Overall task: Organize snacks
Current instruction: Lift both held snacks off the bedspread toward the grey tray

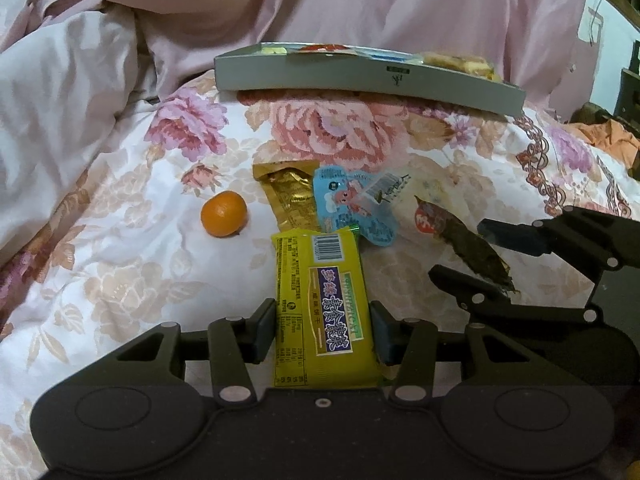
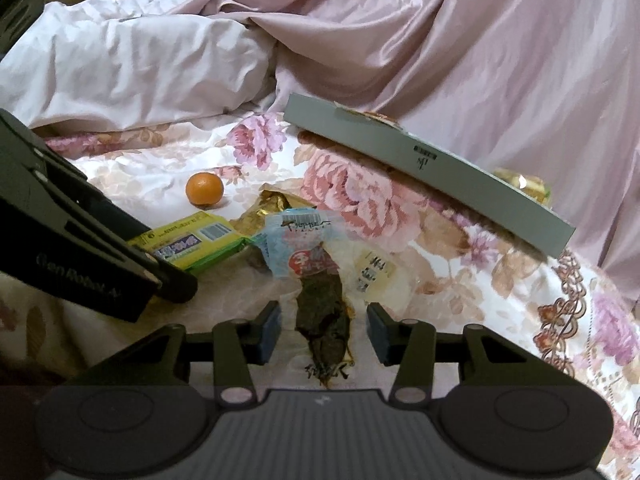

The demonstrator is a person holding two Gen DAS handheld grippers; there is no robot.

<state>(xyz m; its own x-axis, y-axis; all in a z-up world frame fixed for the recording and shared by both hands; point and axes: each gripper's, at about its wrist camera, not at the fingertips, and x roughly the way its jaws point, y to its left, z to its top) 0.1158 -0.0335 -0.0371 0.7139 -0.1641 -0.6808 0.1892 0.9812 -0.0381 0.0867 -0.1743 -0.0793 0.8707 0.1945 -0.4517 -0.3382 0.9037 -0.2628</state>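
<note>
Both my grippers sit low over the floral bedspread (image 1: 120,280), each straddling one snack.

My left gripper (image 1: 322,330) is spread about as wide as the yellow biscuit packet (image 1: 320,304); the pads look to touch its long edges, but I cannot tell if they grip it. My right gripper (image 2: 323,330) is wide open around the dark dried-snack pouch (image 2: 324,316), with a gap on both sides. I count one packet of each kind: yellow, gold (image 1: 290,200), blue (image 1: 352,204) and dark, plus one orange (image 1: 223,213) lying apart toward the rumpled side of the bedspread. The blue packet overlaps the gold one and the head of the dark pouch. One grey tray (image 1: 360,80) already holding snacks rests at the bedspread's far edge, against the pink quilt (image 1: 360,0).
</note>
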